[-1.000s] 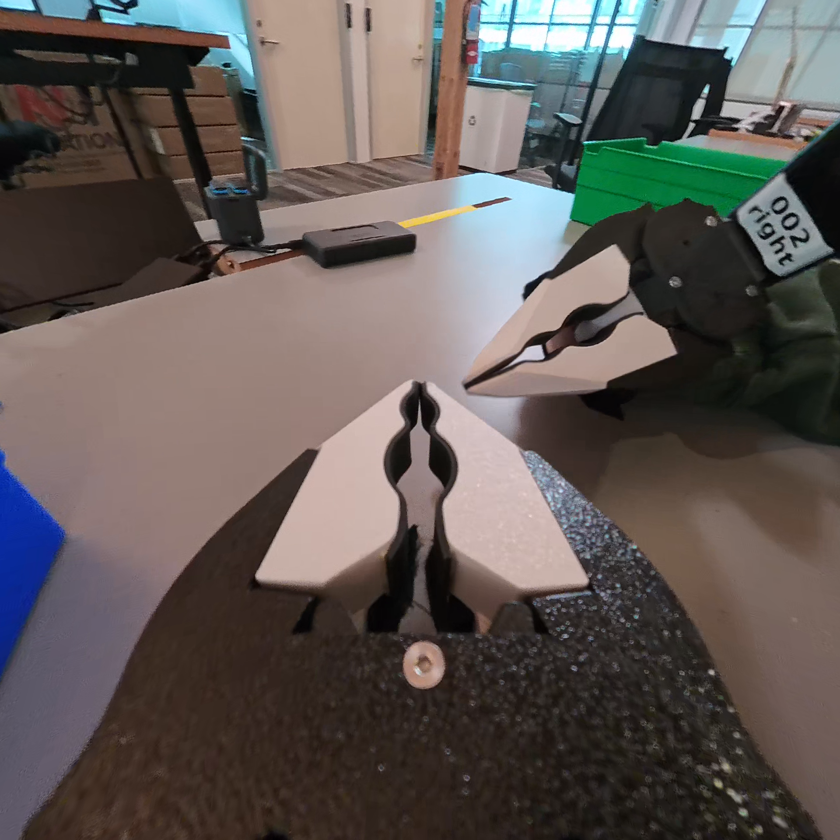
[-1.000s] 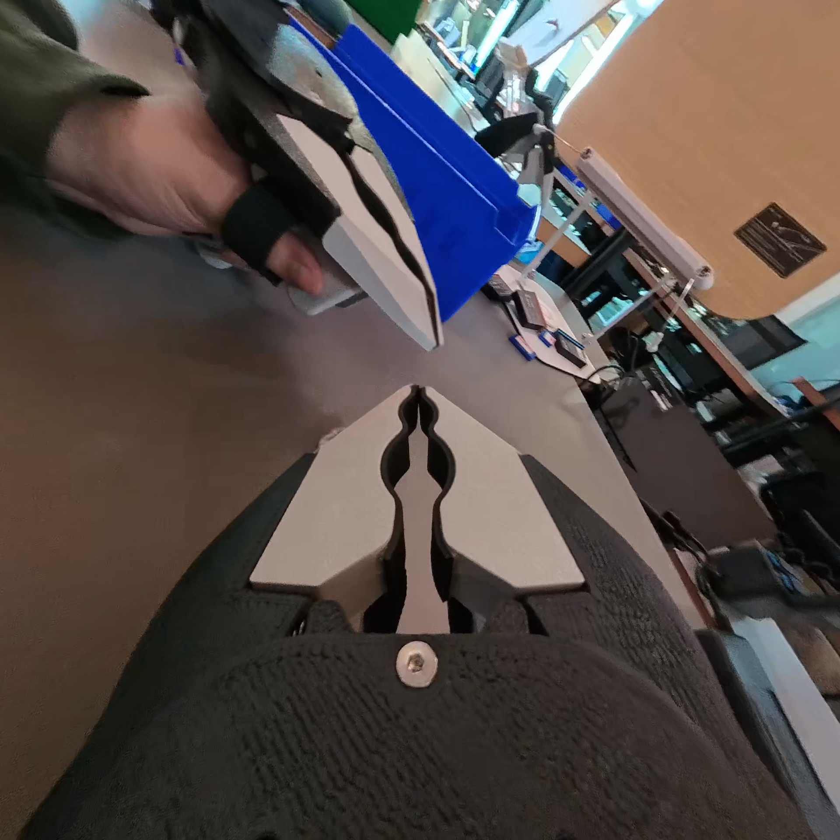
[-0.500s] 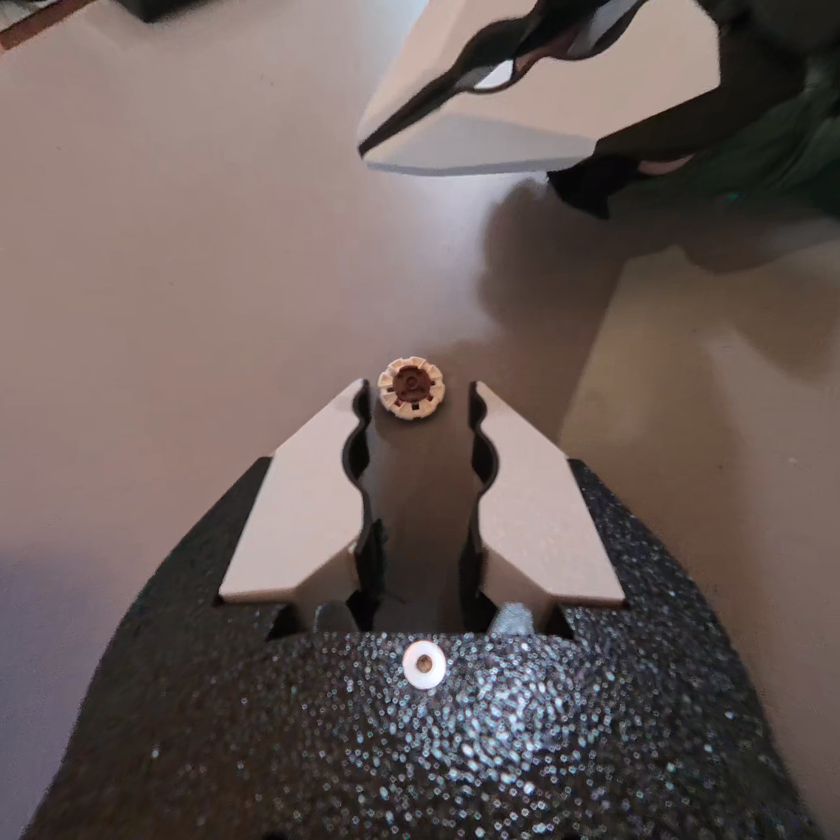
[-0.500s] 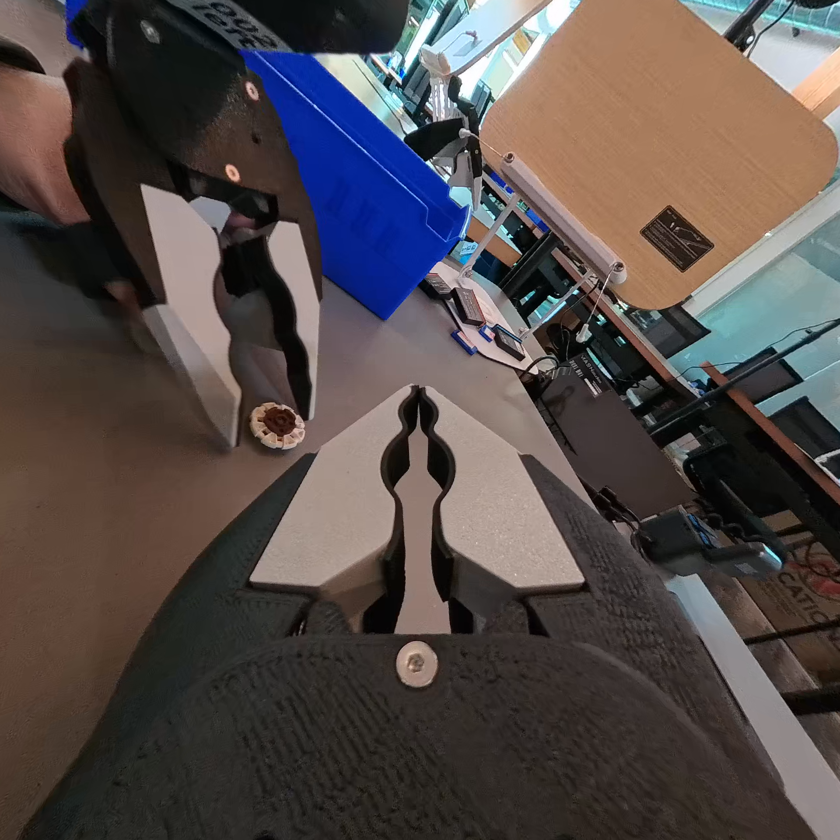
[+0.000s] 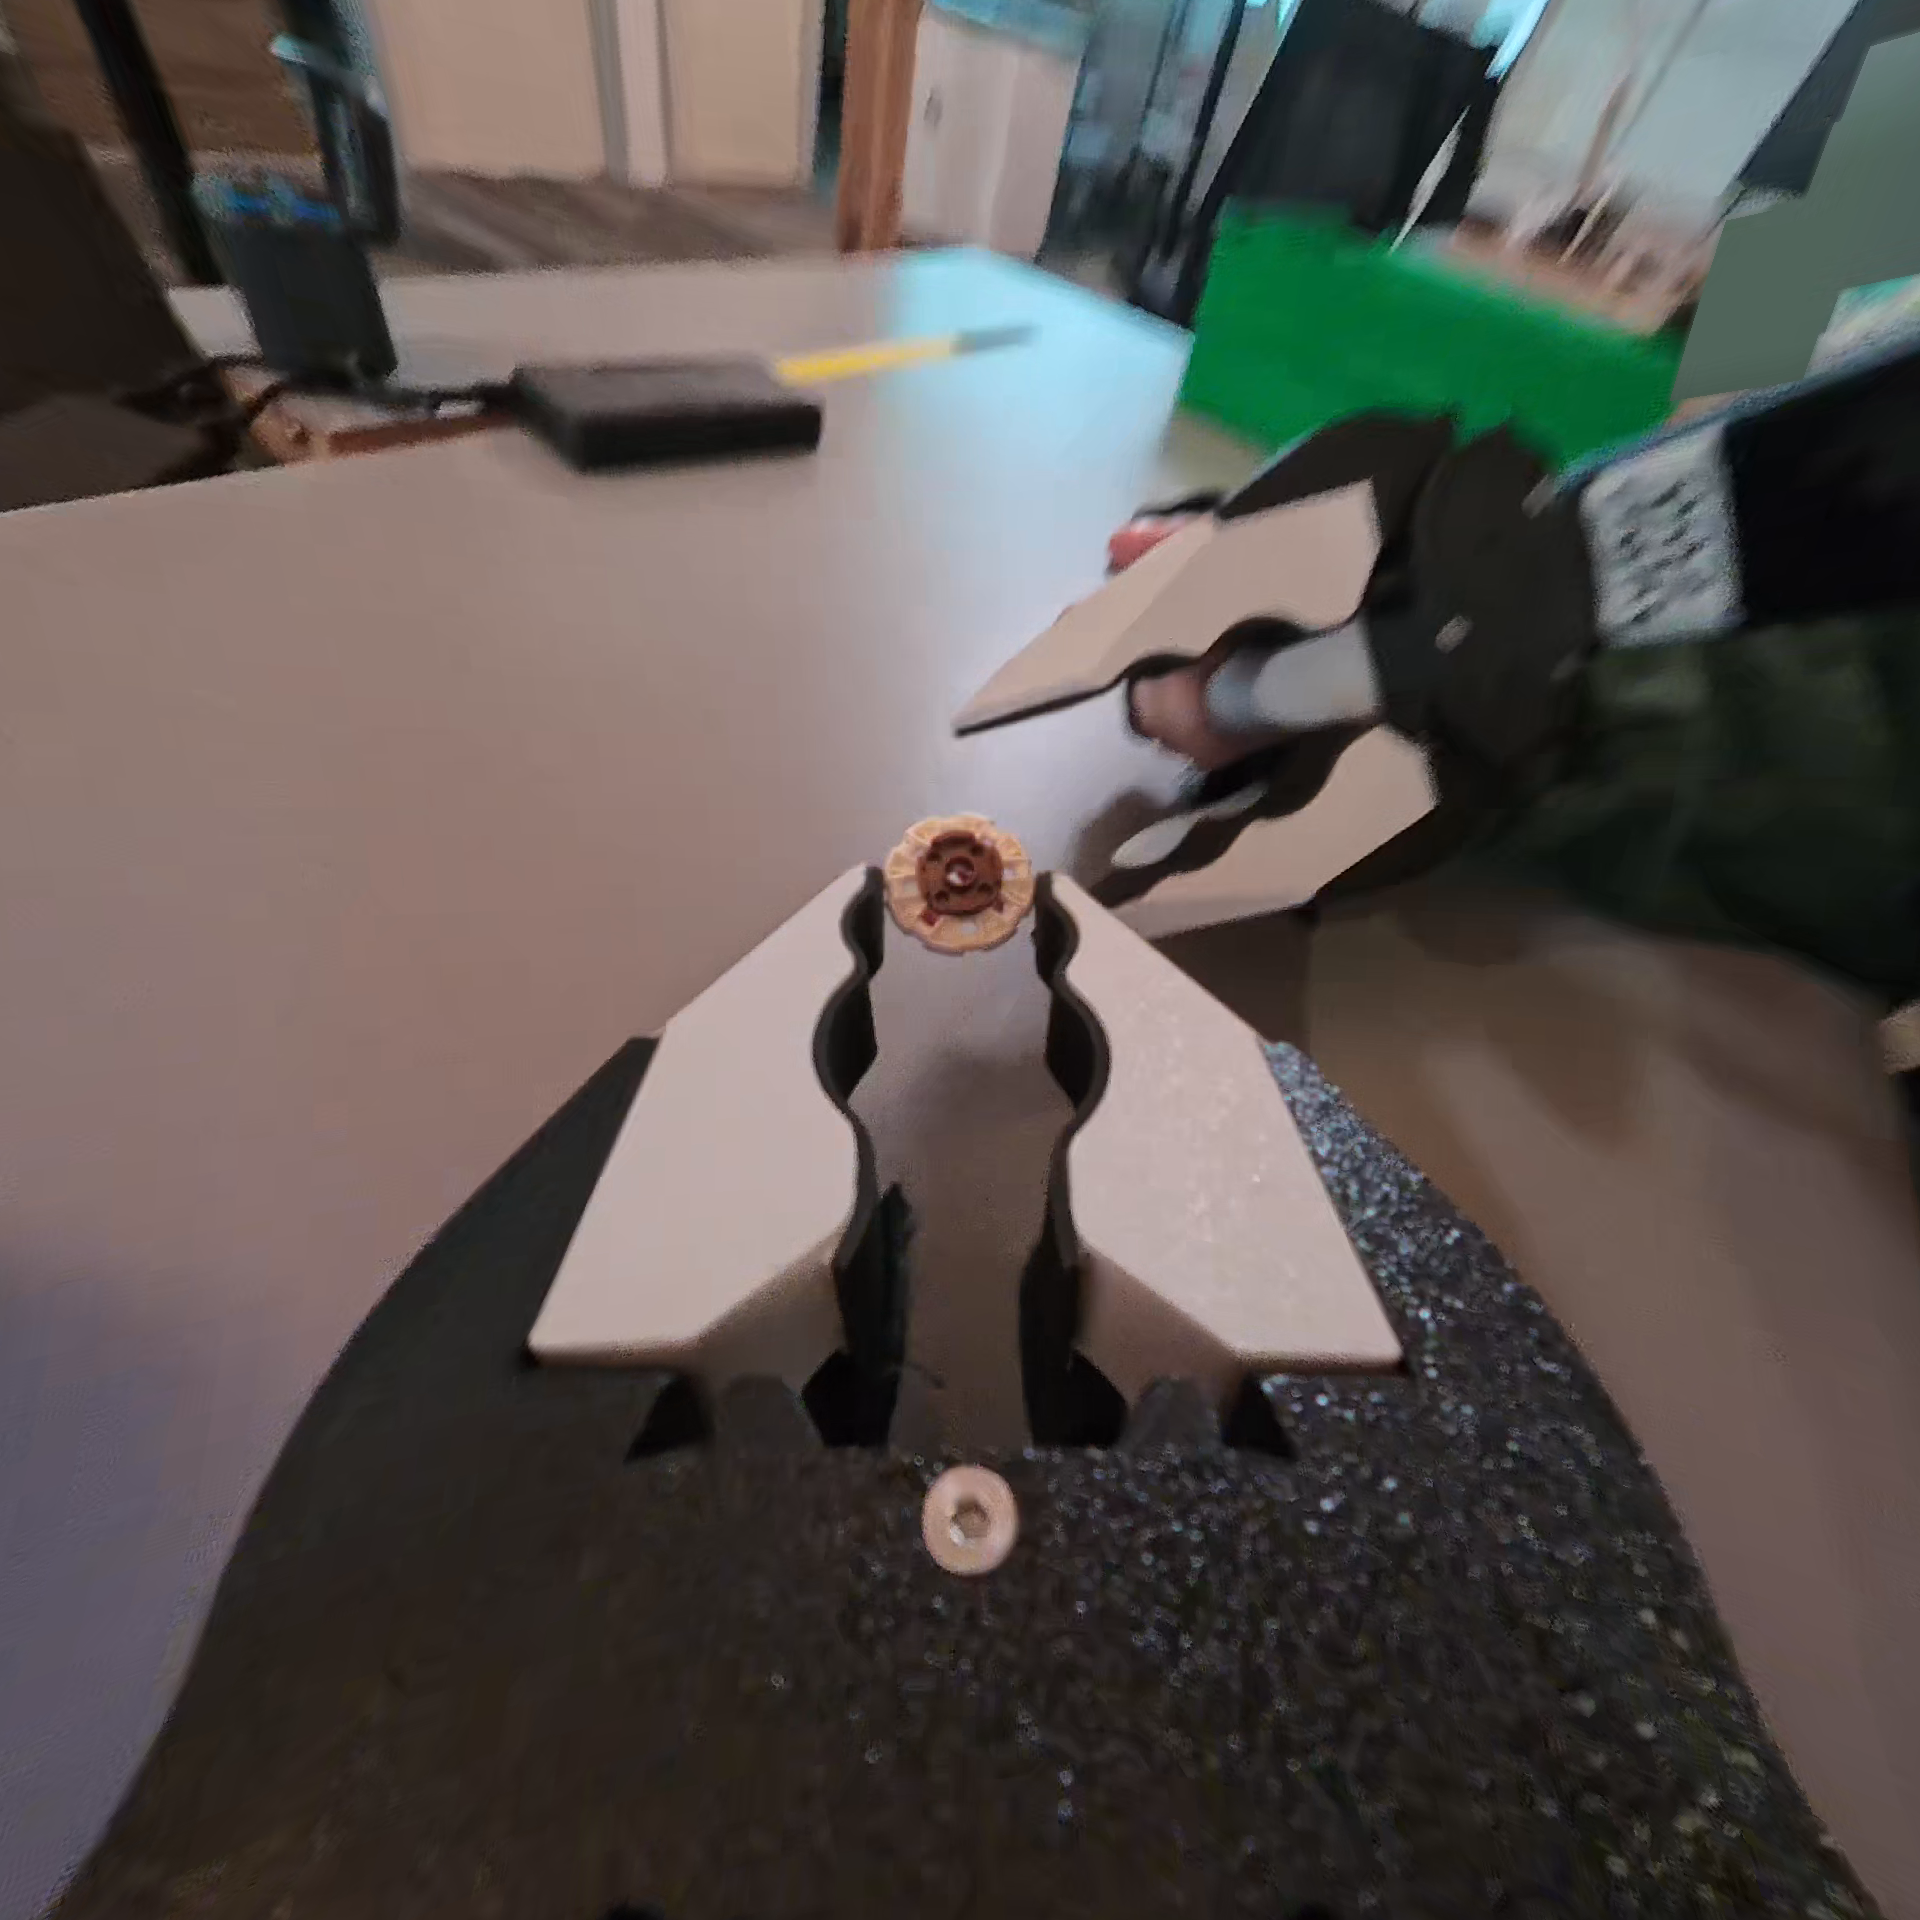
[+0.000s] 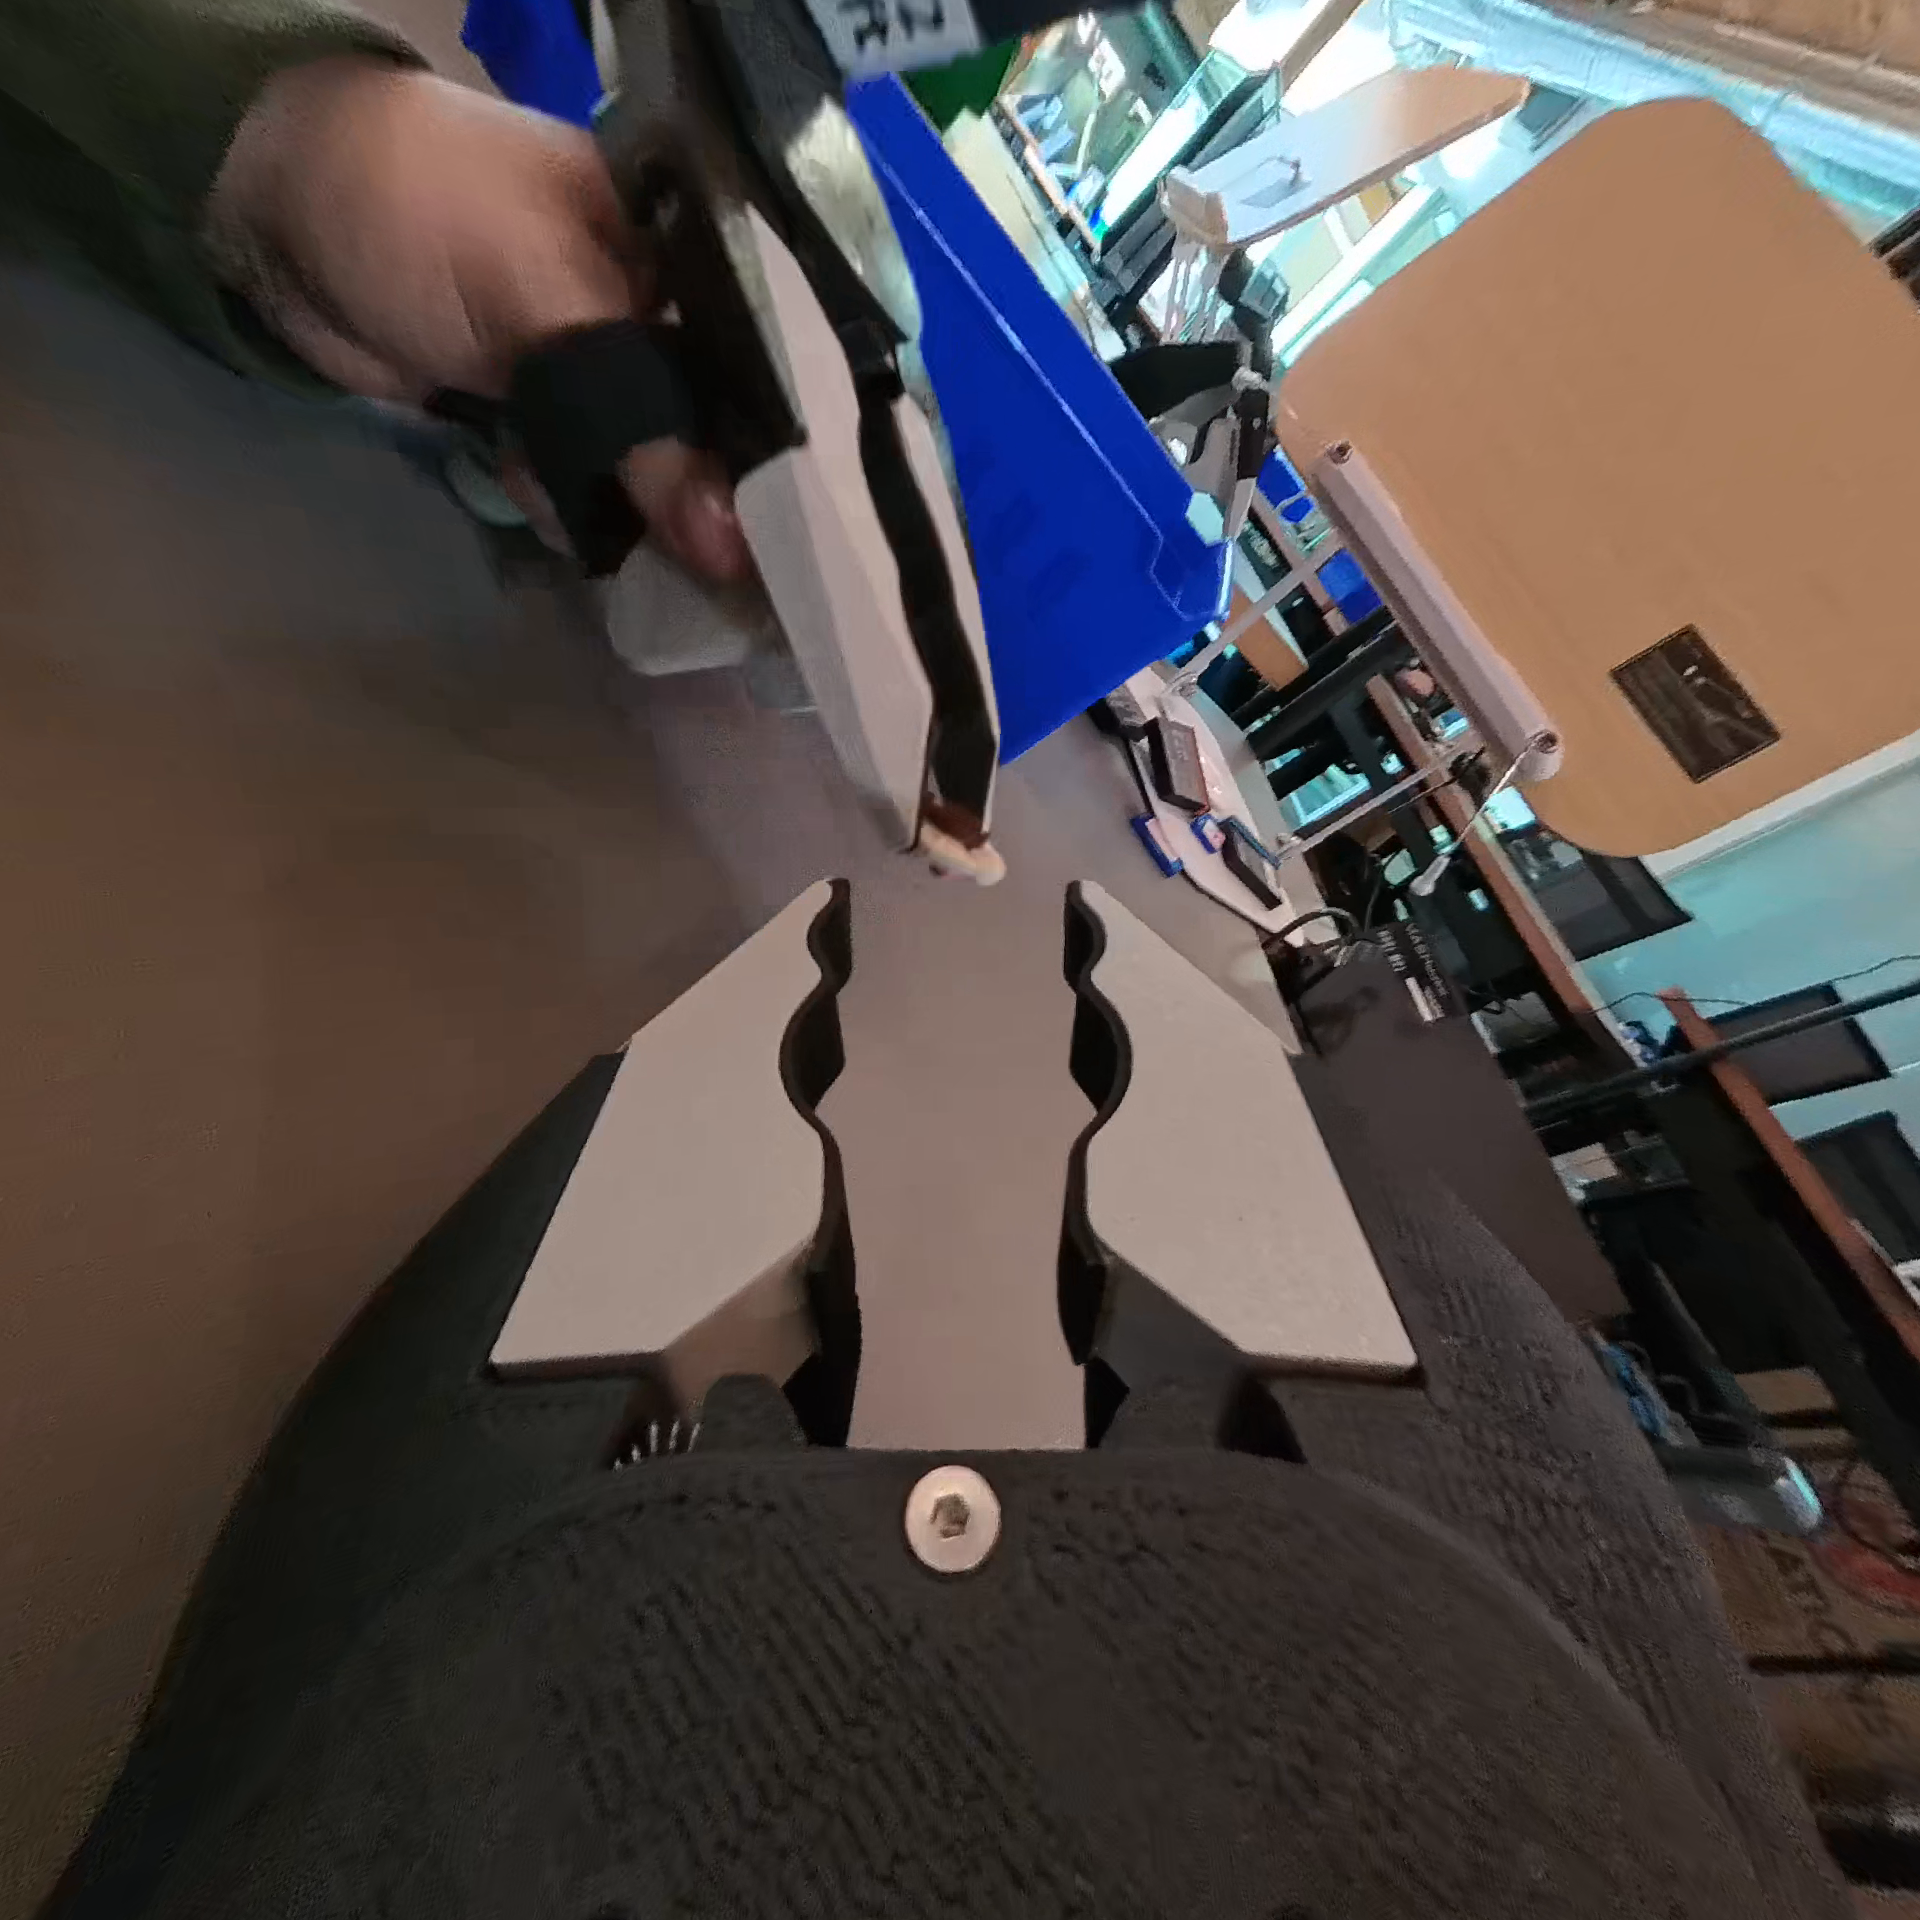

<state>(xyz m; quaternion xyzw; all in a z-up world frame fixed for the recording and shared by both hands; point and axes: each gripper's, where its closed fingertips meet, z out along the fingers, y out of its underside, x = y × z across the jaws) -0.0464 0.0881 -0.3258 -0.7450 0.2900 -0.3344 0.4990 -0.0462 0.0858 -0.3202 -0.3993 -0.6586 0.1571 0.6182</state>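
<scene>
Holding a small toothed wheel (image 5: pixel 957 896) at the very tips of the left gripper (image 5: pixel 956 904) — cream rim, dark brown hub, pinched across its width with its flat face turned back toward my left camera. The wheel is off the table (image 5: pixel 416 727); the grey surface shows blurred behind and below it. So the left tongs are clenched on the wheel, only as far as its width allows, with the channel behind the tips empty.

The right gripper (image 6: pixel 956 899) is released, its two pale fingers (image 6: pixel 727 1143) standing well apart with nothing between them.

Key relation, from the right wrist view: the wheel (image 6: pixel 961 847) sits at 12 o'clock, just beyond the mouth of my open right tongs and almost on their centre line. It is seen edge-on there, so its flat faces lie roughly in line with the right fingers' gap. The left tongs come down to it from 11 o'clock, with the person's hand (image 6: pixel 436 270) behind them.

From the left wrist view the right tongs lie at about 2 o'clock, near the wheel but apart from it, pointing in toward it. That view is motion-blurred.

Surroundings: a blue bin (image 6: pixel 1039 499) behind the left gripper at 12 o'clock in the right view — and a green bin (image 5: pixel 1403 332) and a black box (image 5: pixel 665 410) far across the table in the left view.
</scene>
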